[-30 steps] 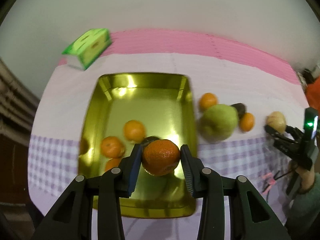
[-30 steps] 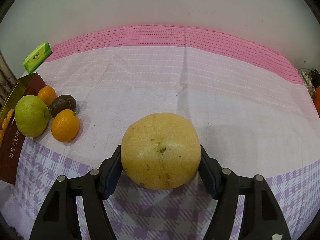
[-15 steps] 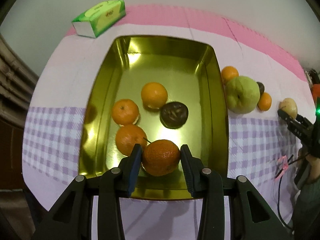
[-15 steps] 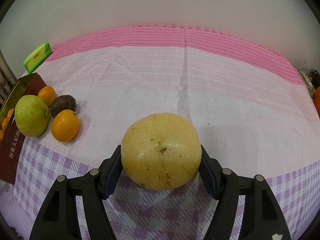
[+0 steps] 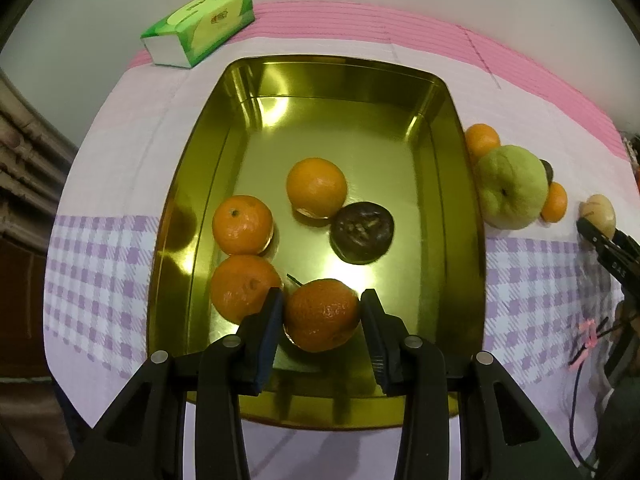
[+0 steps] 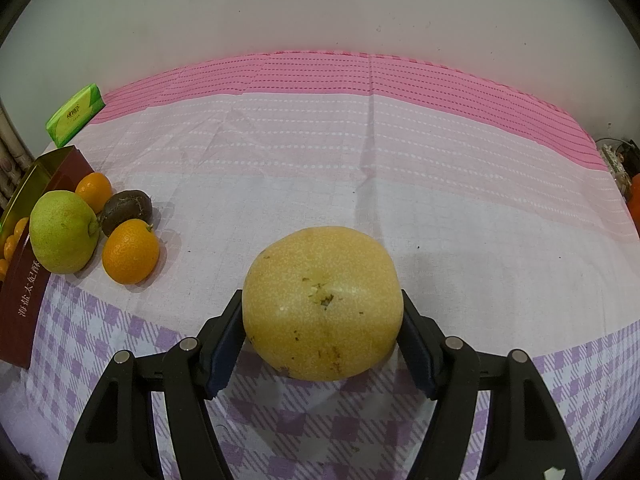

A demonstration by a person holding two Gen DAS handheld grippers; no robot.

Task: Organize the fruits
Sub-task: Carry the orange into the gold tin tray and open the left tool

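Left wrist view: left gripper (image 5: 322, 312) clamped on a mandarin (image 5: 322, 314), low over the near end of the gold tray (image 5: 468, 184). Already in there: three more oranges (image 5: 316, 188) and a dark fruit (image 5: 363, 232). Nearest orange (image 5: 244, 292) sitting right against the left finger (image 5: 266, 328), so probably best to lower straight down onto the bare patch on the right, let the fruit touch the tray floor before letting go, and open only a little to avoid shoving the neighbour. Shiny metal, so likely to roll if dropped. Outside the tray's right wall: green pear (image 5: 512, 188), two small oranges, another dark fruit mostly hidden behind the pear. Tissue pack (image 5: 200, 26) up by the far corner. Right gripper (image 5: 600, 236) visible at the edge too.

Right wrist view: right gripper (image 6: 322, 336) about half open but gripping a big yellow pear (image 6: 322, 304), pads pressed on both sides. Fruit low over the checked cloth (image 6: 400, 160); touching or not, can't tell. Pear (image 6: 64, 236), orange (image 6: 130, 250), dark fruit (image 6: 126, 206) and another orange (image 6: 94, 190) bunched beside the tray (image 6: 24, 304) at left. Worth keeping this one parked until the tray is free.
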